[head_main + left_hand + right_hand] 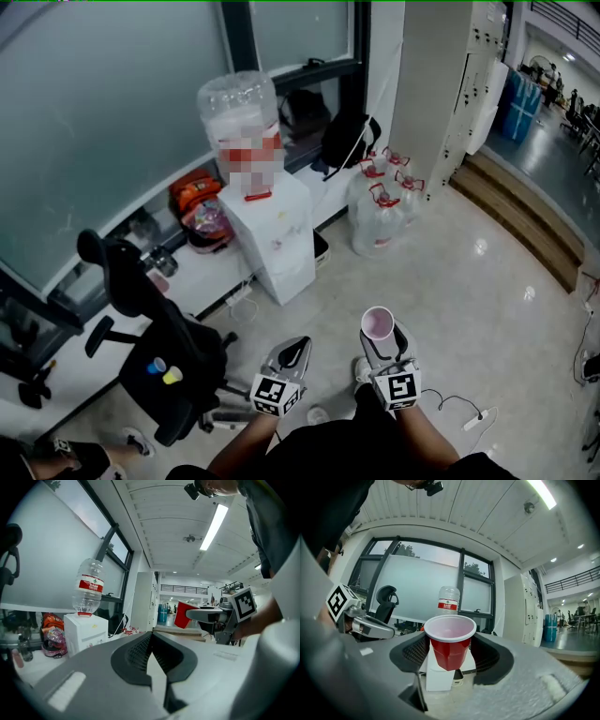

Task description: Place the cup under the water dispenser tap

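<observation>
Carrying stage, by the look of it: well short of the water dispenser (272, 239), out on the open floor in front of it. Red cup (378, 322) upright, mouth up, apparently empty, clamped at its sides by the right hand-held gripper (450, 654). Left hand-held gripper (151, 633) closed pad against pad on nothing.

Approach the dispenser's front squarely, between the office chair (155, 347) to its left and the spare water jugs (380, 220) to its right. Hold the cup level and grip it only firmly enough, since thin plastic probably buckles if squeezed. Look for the tap below the inverted bottle (239, 108) on top of the dispenser; cannot make it out yet, blurred over in the head view and behind the cup in the right gripper view. Centre the cup's mouth under the spout, seat its base flat, and only then let go. Hold the left hand-held gripper clear of the dispenser.
</observation>
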`<action>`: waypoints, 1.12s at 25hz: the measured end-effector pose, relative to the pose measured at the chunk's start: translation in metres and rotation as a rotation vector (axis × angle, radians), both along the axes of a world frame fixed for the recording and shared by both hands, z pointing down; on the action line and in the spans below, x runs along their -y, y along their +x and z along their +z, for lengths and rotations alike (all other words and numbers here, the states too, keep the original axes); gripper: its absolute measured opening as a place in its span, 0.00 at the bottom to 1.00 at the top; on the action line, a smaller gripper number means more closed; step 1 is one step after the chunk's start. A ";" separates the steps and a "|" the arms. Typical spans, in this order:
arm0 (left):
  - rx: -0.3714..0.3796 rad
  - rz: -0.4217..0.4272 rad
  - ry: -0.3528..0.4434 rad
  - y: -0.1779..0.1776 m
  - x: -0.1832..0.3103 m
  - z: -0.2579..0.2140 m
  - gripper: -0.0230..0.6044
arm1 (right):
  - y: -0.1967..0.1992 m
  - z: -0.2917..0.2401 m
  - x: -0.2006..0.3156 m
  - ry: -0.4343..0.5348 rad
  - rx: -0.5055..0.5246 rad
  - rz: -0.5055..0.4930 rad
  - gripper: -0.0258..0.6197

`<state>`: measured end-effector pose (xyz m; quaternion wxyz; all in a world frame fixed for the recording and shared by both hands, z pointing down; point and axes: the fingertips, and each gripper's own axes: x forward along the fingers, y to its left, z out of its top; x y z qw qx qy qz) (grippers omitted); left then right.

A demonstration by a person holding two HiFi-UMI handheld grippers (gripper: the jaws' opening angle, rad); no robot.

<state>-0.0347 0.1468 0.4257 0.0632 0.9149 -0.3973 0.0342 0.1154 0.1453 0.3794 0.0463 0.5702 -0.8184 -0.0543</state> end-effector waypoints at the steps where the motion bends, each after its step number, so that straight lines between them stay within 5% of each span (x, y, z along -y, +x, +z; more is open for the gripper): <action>1: 0.001 -0.009 -0.001 -0.002 0.004 0.000 0.06 | -0.002 0.002 0.006 -0.002 0.000 -0.012 0.47; 28: 0.037 -0.302 -0.039 0.021 0.170 -0.012 0.06 | 0.010 0.012 0.210 -0.058 0.019 -0.326 0.47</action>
